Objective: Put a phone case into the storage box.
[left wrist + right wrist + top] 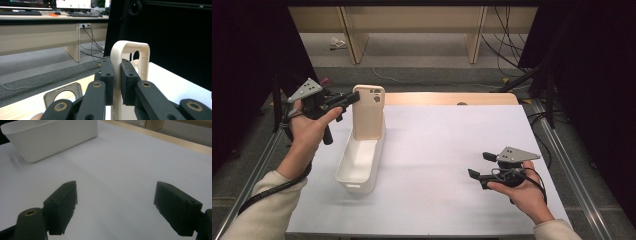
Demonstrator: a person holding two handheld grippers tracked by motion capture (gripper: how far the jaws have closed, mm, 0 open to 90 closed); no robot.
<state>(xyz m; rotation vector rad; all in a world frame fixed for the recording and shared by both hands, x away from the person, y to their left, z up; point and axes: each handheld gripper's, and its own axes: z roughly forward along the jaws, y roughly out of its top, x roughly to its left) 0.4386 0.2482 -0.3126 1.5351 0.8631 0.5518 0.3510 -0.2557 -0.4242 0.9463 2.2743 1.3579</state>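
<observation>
No text, label, brand, number or sign can be read anywhere.

Even light from above brightens my tabletop [447, 150]; darkness flanks both its sides. Beside the white bin [359, 165] shadows fall soft. My hand-held gripper's near parts blur.

Table [447, 150]: white top, pale wooden strip showing along its far edge. One white oblong bin [360, 165] stands directly on it, below the left gripper's fingers [127, 82] and well apart from the right gripper's fingers [62, 207].
</observation>
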